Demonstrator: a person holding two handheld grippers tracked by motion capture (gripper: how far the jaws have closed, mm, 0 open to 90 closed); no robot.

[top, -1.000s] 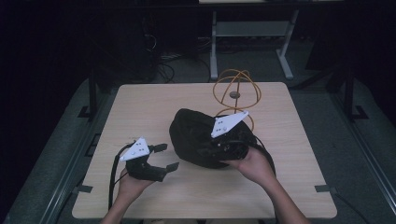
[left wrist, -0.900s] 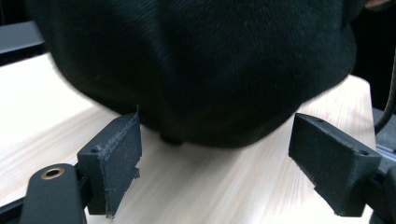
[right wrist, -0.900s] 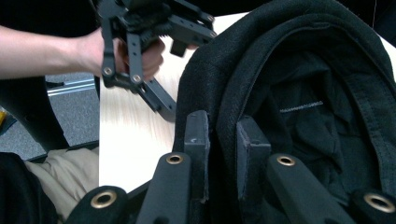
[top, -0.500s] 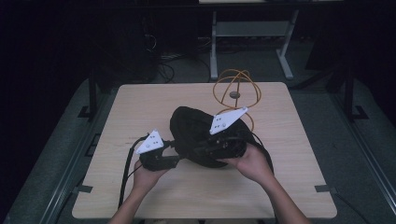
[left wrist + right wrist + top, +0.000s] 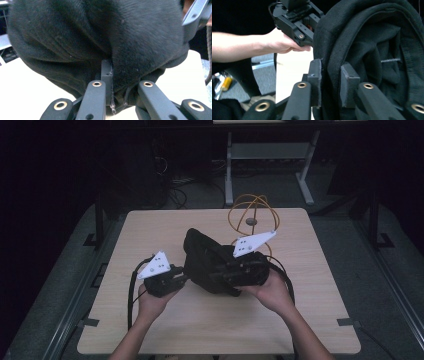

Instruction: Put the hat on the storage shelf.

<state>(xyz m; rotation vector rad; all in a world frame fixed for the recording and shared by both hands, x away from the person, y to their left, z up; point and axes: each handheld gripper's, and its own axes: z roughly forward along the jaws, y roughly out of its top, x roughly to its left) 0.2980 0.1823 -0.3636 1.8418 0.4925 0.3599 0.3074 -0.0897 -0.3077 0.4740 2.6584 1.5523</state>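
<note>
Over the middle of the pale wooden table (image 5: 150, 230), a bunched, fuzzy black fleece garment (image 5: 205, 257) was pinched between both hand-held tools: the left gripper (image 5: 111, 75), its jaws just having closed, and the right gripper (image 5: 330, 75).

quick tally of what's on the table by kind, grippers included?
Black fleece garment, bunched up: 1
Orange wire-loop stand behind it: 1
Hand-held black two-jaw grippers: 2, the left gripper and right gripper, each clamped on the garment
Total: 4, all on the light wooden table
</note>
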